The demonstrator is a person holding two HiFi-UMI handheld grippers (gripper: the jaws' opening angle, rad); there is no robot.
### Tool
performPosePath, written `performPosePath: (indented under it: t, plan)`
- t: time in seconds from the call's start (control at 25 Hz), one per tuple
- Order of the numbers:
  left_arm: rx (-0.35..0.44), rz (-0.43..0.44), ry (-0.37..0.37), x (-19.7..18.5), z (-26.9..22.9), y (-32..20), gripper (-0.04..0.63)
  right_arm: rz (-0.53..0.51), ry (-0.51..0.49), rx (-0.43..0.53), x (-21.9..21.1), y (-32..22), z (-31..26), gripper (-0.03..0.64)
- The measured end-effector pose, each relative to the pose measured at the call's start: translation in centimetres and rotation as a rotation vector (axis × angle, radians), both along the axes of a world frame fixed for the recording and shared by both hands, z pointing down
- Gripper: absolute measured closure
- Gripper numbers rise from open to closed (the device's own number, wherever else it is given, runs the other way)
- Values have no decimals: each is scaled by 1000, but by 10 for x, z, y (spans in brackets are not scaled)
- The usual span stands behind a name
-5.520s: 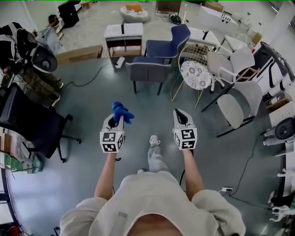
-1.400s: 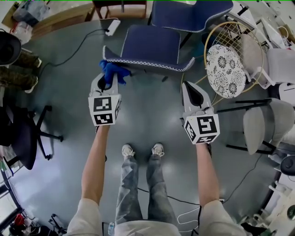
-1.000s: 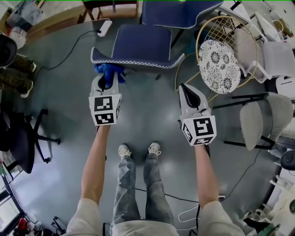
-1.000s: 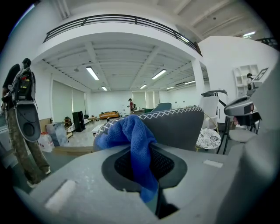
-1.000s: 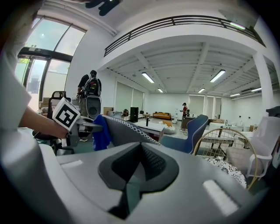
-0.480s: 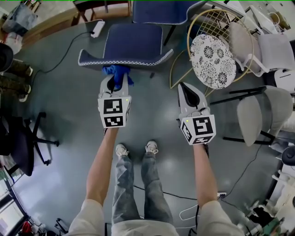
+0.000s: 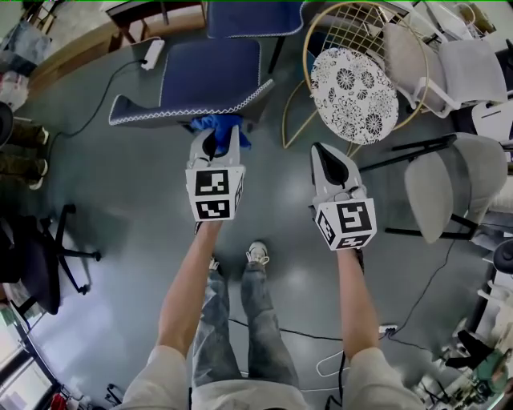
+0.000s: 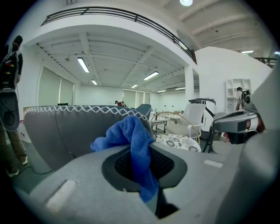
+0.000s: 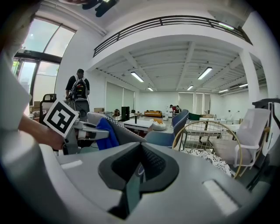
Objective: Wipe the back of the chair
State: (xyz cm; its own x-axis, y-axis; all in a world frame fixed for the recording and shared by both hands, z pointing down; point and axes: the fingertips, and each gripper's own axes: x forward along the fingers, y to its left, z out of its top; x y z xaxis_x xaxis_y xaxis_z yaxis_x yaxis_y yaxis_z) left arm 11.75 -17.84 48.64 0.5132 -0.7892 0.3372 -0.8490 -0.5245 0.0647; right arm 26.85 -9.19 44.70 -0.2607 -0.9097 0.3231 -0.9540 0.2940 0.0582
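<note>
Grey polished floor (image 7: 120, 208) spreads beneath a crowd of chairs. The left tool (image 7: 216, 138) is clamped on a crumpled blue cloth (image 7: 218, 124), which appears to touch the white-stitched, navy-and-grey upholstered chair back (image 7: 188, 108) at its 12 o'clock. The right tool (image 7: 327, 156) hovers at the left one's 3 o'clock, jaws together and empty, near a gold wire chair with a patterned cushion (image 7: 353, 92).

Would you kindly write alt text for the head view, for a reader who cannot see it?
Seen from above, a person's left tongs grip a blue cloth at the stitched backrest of a blue chair. The right tongs are shut and empty, near a gold wire chair.
</note>
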Motion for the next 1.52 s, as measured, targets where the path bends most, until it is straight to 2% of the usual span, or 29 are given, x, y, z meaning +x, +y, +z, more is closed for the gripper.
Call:
performPosePath:
  t: [0.12, 0.24, 0.52, 0.68, 0.84, 1.16, 1.32, 1.52]
  plan:
    - [1, 34, -15, 18, 4, 4, 551, 13, 2, -7, 12, 4, 2, 615]
    - [-2, 30, -9, 22, 5, 6, 551, 18, 4, -11, 17, 5, 3, 615]
    - [0, 16, 1, -4, 9, 13, 551, -18, 9, -15, -10, -1, 6, 615]
    - [-24, -19, -10, -45, 19, 22, 551, -67, 8, -15, -47, -10, 7, 615]
    - [-60, -99, -14, -114, 32, 28, 551, -117, 4, -7, -92, -21, 6, 615]
    - [-76, -247, -106, -246, 52, 20, 551, -223, 10, -6, -172, -35, 7, 615]
    - [-59, -266, -169, -277, 62, 1, 551, -238, 20, -11, -190, -40, 9, 615]
    - [-55, -253, -168, -280, 70, -27, 551, -234, 36, -25, -194, -45, 14, 615]
